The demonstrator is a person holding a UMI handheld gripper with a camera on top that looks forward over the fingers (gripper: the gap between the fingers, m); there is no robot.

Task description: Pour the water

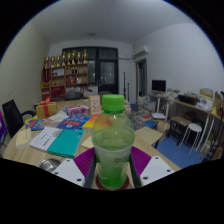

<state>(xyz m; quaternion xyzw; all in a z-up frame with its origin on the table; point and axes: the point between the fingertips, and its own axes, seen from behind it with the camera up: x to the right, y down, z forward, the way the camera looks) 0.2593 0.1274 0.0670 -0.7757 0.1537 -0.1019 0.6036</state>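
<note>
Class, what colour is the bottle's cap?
Green: the cap tops the bottle between the gripper fingers, gripper view.

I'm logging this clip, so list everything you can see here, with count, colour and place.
bottle: one, clear with green cap, upright between the fingers
table: one, light wood, under the bottle
books: several, teal, blue and pink, spread on the table beyond the fingers
shelf: one, wooden, against the far wall
desk: one, white, at the far side with a monitor on it
chairs: at least two, dark, by table and desk
gripper: one, purple pads, fingers pressing the bottle's sides
</note>
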